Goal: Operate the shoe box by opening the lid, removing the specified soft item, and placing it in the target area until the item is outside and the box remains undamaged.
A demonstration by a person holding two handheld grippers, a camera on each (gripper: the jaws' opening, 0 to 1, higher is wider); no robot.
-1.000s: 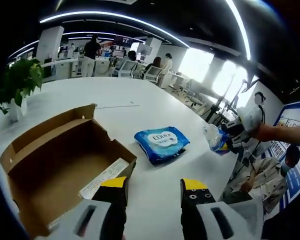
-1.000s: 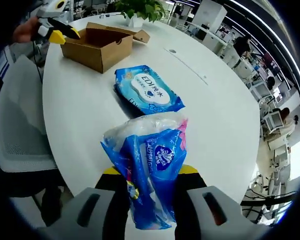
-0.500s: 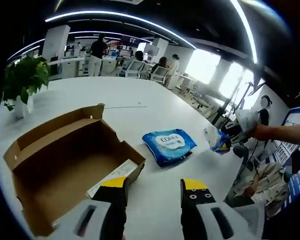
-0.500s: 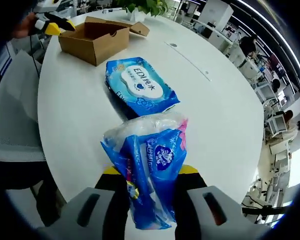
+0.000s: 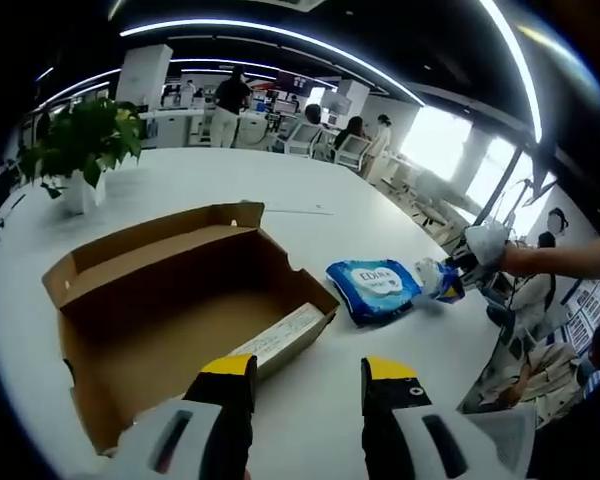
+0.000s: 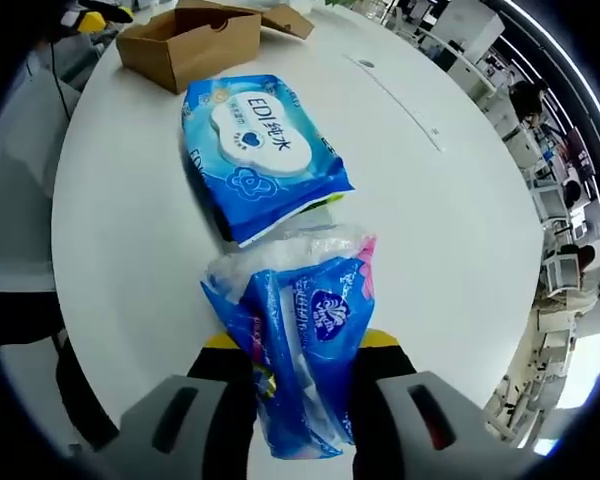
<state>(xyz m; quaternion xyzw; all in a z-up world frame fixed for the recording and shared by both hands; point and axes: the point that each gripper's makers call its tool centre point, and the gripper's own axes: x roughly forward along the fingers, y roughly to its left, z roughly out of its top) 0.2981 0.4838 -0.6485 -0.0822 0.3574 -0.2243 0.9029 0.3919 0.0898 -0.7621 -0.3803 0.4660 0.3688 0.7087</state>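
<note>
The open brown shoe box (image 5: 170,320) lies on the white table (image 5: 230,185) just ahead of my left gripper (image 5: 305,375), which stands open with nothing between its fingers. The box (image 6: 195,40) shows small at the top of the right gripper view. My right gripper (image 6: 295,355) is shut on a blue plastic tissue pack (image 6: 300,350), held low over the table beside the blue wet-wipes pack (image 6: 260,150). In the left gripper view the wet-wipes pack (image 5: 375,290) lies right of the box, with the tissue pack (image 5: 440,280) and right gripper (image 5: 460,265) beside it.
A potted plant (image 5: 80,150) stands at the far left of the table. A cable slot (image 6: 395,95) runs across the tabletop. The table edge (image 6: 100,300) curves near, with a chair (image 6: 20,150) beyond it. People sit and stand at desks in the background (image 5: 230,100).
My right gripper has carried the tissue pack closer to the wet-wipes pack and lower toward the table. The left gripper view has swung a little, bringing the box more to the centre.
</note>
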